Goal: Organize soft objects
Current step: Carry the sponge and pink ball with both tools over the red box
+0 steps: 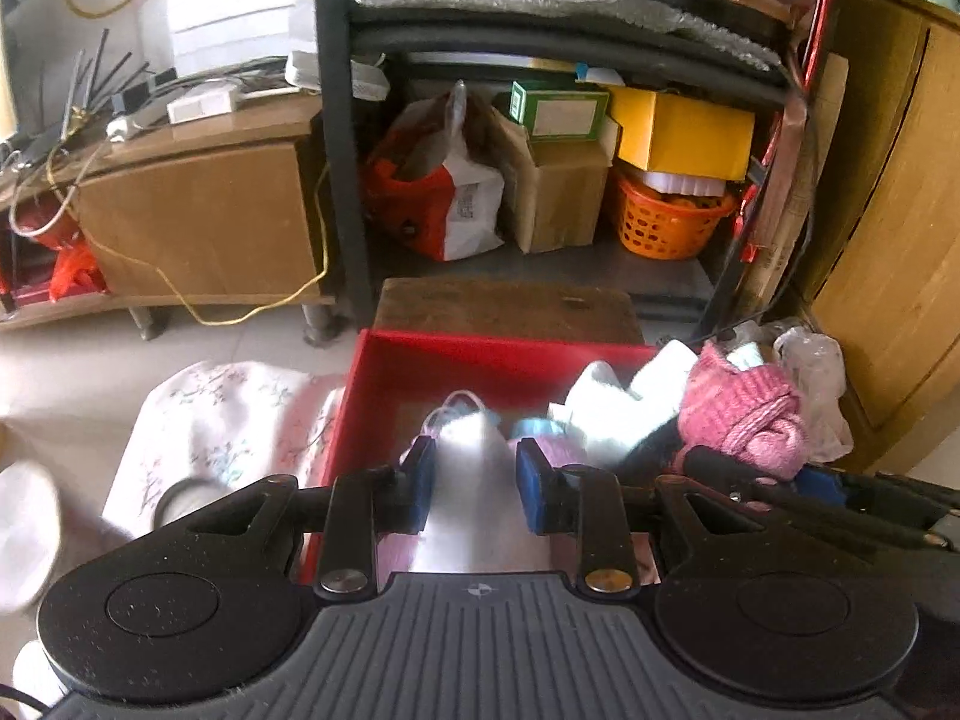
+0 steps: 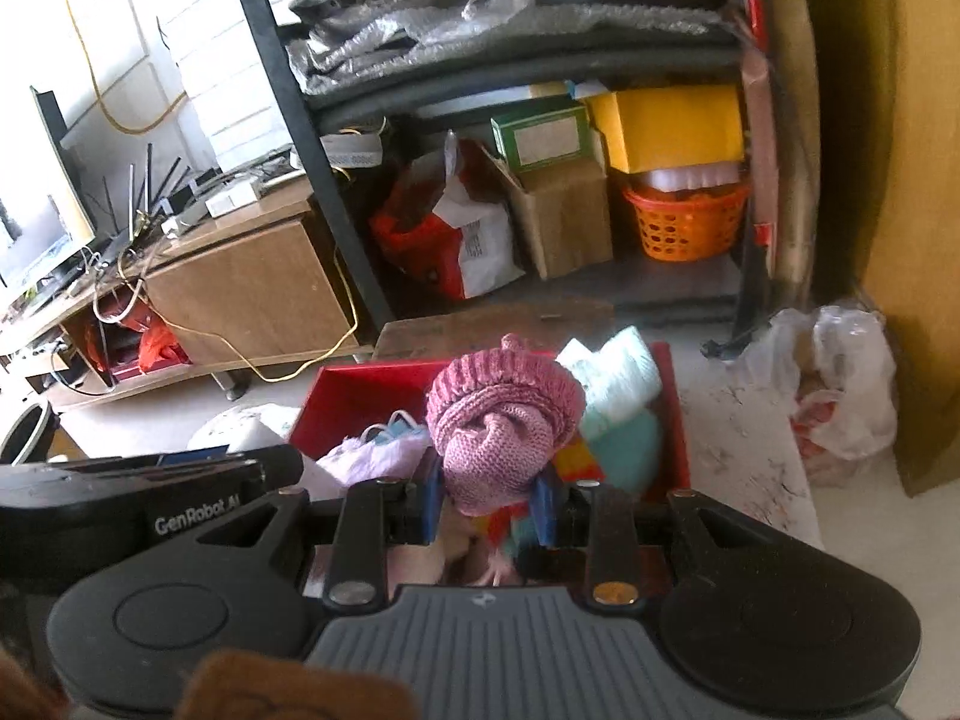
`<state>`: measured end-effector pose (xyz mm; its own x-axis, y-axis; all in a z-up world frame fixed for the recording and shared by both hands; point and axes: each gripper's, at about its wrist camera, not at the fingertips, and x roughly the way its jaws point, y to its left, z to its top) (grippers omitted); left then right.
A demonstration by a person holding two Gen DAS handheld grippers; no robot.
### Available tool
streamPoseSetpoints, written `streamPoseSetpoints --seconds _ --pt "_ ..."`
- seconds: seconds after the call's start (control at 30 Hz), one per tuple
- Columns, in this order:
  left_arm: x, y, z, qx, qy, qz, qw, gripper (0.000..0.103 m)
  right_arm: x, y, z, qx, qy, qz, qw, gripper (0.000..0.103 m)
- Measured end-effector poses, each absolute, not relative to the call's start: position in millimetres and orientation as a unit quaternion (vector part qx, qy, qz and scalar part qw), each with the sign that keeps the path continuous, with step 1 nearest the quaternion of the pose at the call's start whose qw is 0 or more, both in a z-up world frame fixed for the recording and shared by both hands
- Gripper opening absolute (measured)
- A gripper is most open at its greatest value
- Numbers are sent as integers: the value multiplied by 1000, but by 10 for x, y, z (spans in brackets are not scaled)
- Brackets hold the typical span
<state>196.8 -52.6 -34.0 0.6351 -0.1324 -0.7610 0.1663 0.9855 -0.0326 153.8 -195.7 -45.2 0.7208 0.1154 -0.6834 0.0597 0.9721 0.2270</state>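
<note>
Right hand-held gripper [image 2: 487,507]: blue pads clenched on the pink knitted hat [image 2: 504,420], which bulges up above the fingertips, over the red box [image 2: 360,384]. Left hand-held gripper [image 1: 474,483]: a pale, washed-out soft item [image 1: 465,450] sits between its pads; glare hides the contact, so I cannot tell whether they press on it or stand just clear.

The box already holds soft things: a lilac fluffy piece [image 2: 375,456], a mint one [image 2: 624,441], white folded cloth [image 2: 618,369].

Risks, as judged:
- The hat is pinched low, with most of its bulk above the pads; it could sag or slip out if swung.
- The two hand-held grippers work side by side over one box, so they could knock together.
- The right side of the box is heaped; another item may spill over the rim.

Surroundings: the box sits on a pale floor [image 2: 738,420], with floral cloth [image 1: 228,414] to its left. Behind stands a dark shelf unit [image 2: 282,120] with cartons and an orange basket [image 2: 687,228]. A plastic bag [image 2: 834,384] lies to the right, and a low wooden stand [image 2: 240,276] with cables to the left.
</note>
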Motion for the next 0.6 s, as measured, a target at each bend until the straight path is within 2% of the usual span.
streamPoseSetpoints --seconds 0.23,0.4,0.43,0.53,0.6 --pt "2309 -472 -534 -17 424 -82 902 32 1866 -1955 -723 123 373 27 919 2" --pt "2495 -453 -622 -50 422 -89 901 32 1979 -1921 -790 114 365 43 923 9" --pt "2527 -463 -619 -56 419 -92 901 33 1982 -1917 -797 111 361 42 925 10" --pt "2580 -456 -575 -75 404 -114 905 48 1974 -1930 -790 107 353 48 928 15" --pt "2604 -435 -554 -93 402 -127 902 50 1952 -1945 -760 107 343 50 932 16"
